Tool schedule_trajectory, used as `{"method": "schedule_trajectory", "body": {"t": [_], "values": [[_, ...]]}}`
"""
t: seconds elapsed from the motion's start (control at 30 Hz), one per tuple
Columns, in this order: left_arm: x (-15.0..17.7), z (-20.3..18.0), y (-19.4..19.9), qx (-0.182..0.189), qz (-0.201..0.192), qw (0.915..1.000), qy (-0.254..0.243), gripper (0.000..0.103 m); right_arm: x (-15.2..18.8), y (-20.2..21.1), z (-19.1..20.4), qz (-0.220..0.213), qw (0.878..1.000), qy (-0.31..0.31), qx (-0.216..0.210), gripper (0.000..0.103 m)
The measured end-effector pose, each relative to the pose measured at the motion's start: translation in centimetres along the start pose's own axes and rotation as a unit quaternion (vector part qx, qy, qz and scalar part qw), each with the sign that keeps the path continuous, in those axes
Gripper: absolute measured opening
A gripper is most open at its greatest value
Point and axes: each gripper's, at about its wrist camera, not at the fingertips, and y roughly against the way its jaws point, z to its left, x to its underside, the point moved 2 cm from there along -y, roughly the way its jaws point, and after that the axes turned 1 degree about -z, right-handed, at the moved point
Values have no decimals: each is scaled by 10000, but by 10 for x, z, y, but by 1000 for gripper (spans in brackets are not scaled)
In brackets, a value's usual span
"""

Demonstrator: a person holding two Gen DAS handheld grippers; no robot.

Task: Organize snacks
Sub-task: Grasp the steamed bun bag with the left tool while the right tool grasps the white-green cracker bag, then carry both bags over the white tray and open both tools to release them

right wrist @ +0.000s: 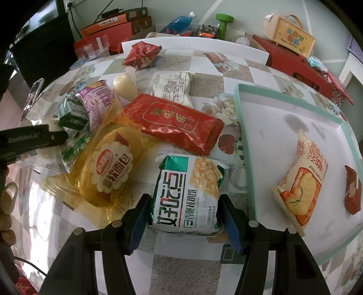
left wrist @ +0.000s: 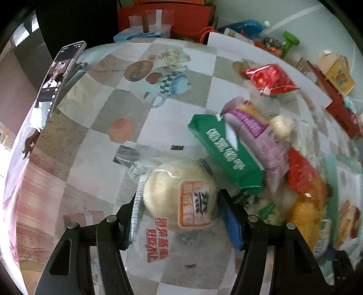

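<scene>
My left gripper [left wrist: 175,199] is shut on a clear pack with a pale round steamed cake [left wrist: 174,195], held over the table. A green pack [left wrist: 224,152] and a purple pack [left wrist: 256,136] lie just right of it. My right gripper [right wrist: 183,213] is closed around a white and green cracker pack [right wrist: 186,192] on the table. To its right stands a wide teal-rimmed tray [right wrist: 242,127] holding an orange-and-cream snack pack [right wrist: 299,181] and a small brown pack [right wrist: 352,190]. A yellow bread pack [right wrist: 109,168] and a red pack [right wrist: 174,122] lie on the table.
A phone [left wrist: 56,79] leans at the table's left edge. A small red pack [right wrist: 143,55], a white pack [right wrist: 174,87] and a pale jelly cup [right wrist: 124,86] lie farther back. Red boxes [right wrist: 295,61], a blue bottle [right wrist: 179,21] and a green dumbbell [right wrist: 223,23] stand behind the table.
</scene>
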Motion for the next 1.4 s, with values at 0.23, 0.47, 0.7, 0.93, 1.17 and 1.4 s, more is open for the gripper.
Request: {"method": "schedule_trajectory", "body": {"t": [0.23, 0.47, 0.7, 0.93, 1.17, 1.4], "values": [[-1, -2, 0, -33, -16, 10000, -1, 65, 0, 0, 0, 0, 10000, 7, 11, 64], [-3, 1, 2, -1, -9, 10000, 47, 61, 0, 2, 0, -37, 10000, 19, 17, 58], [-3, 5, 17, 60, -205, 9996, 159, 58, -4, 11, -7, -242, 9996, -141, -13, 54], [-4, 7, 42, 120, -549, 9981, 236, 58, -10, 35, -14, -708, 9971, -254, -102, 54], [-3, 4, 70, 241, -900, 9954, 206, 58, -14, 45, -15, -927, 9952, -277, -146, 54], [-4, -10, 72, 311, -926, 9952, 58, 58, -14, 47, -18, -938, 9949, -324, -165, 54]]}}
